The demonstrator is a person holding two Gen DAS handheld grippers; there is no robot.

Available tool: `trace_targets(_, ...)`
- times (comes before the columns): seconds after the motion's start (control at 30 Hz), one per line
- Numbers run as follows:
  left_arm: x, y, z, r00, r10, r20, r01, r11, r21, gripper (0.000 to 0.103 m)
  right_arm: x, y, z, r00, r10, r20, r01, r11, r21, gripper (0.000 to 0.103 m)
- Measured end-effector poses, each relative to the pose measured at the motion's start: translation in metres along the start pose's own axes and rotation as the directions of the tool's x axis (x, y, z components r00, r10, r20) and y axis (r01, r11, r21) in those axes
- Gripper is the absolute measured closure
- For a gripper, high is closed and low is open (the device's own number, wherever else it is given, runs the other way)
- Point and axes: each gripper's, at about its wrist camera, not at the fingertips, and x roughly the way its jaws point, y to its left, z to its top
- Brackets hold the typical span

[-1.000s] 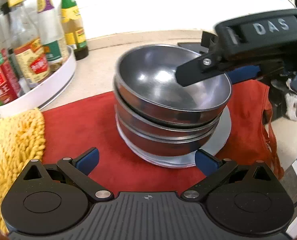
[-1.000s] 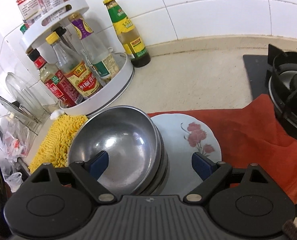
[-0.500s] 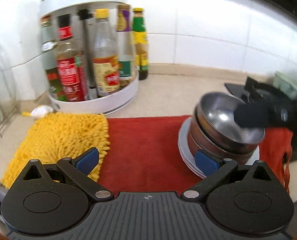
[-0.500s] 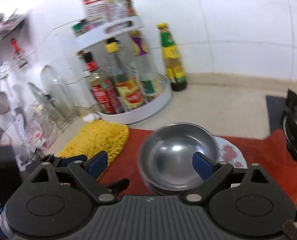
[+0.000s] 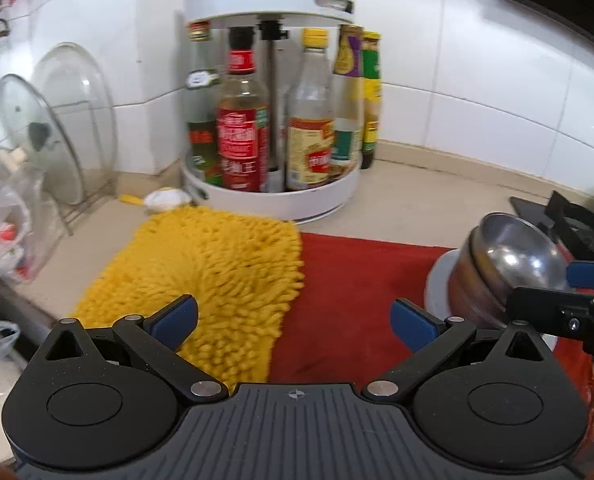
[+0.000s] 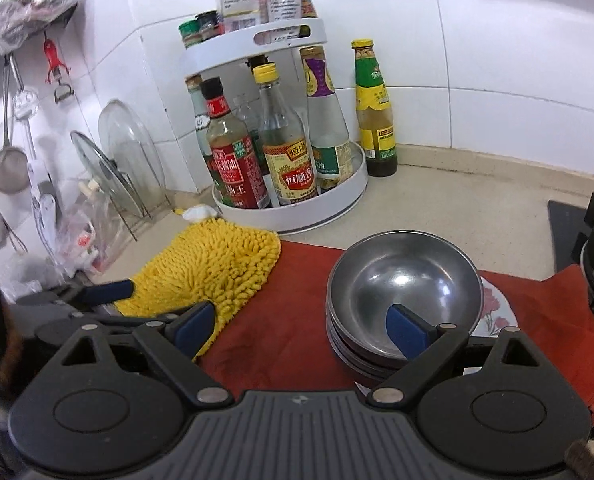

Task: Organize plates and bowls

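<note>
While both claws stand with their blue-padded fingers spread wide and holding nothing, the stack of round stainless-steel bowls [image 6: 404,292] sits on a white floral china plate [image 6: 497,312] on the red cloth [image 6: 293,320]. The right gripper [image 6: 301,324] hangs over the stack's near rim, one finger seemingly inside the top bowl. The left gripper [image 5: 293,316] hovers above the shaggy yellow mat [image 5: 205,276], well left of the bowls.

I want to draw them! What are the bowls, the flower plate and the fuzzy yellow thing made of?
Bowls: probably stainless steel; shiny grey with a bright glint.
Flower plate: looks like glazed ceramic, white with red flowers, though maybe melamine.
Yellow mat: soft chenille-like fabric with noodly tufts.
</note>
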Motion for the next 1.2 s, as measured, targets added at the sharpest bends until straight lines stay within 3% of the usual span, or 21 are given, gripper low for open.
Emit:
trace_targets(0.23,-0.011,0.015,-0.015,0.998,0.038,-0.049,-0.04,0.998,-0.048,0.0,0.004,0.019,-0.006,0.998,-0.058,0.005,0.058,0.994,-0.092,0.014)
trace_targets(0.57,-0.023,0.029,-0.033,0.994,0.068,-0.088,-0.075,0.994,-0.077,0.0,0.023,0.032,-0.018,0.996,-0.066,-0.059,0.059,0.991,-0.123,0.013)
trace_targets(0.9,-0.025,-0.017,-0.051,0.99,-0.047,-0.132,0.054,0.997,0.048,0.0,-0.002,0.017,-0.045,0.987,-0.106,-0.118,0.099,0.993,-0.062,0.013)
trace_targets(1.03,-0.018,-0.041,-0.055,0.985,-0.083,-0.151,0.099,0.99,0.099,0.0,-0.023,-0.007,-0.06,0.974,-0.189,-0.124,0.191,0.982,0.001,0.013)
trace_targets(1.2,-0.014,-0.067,-0.056,0.978,-0.112,-0.174,0.14,0.978,0.153,0.0,-0.036,-0.038,-0.076,0.942,-0.299,-0.156,0.316,0.943,0.105,0.013)
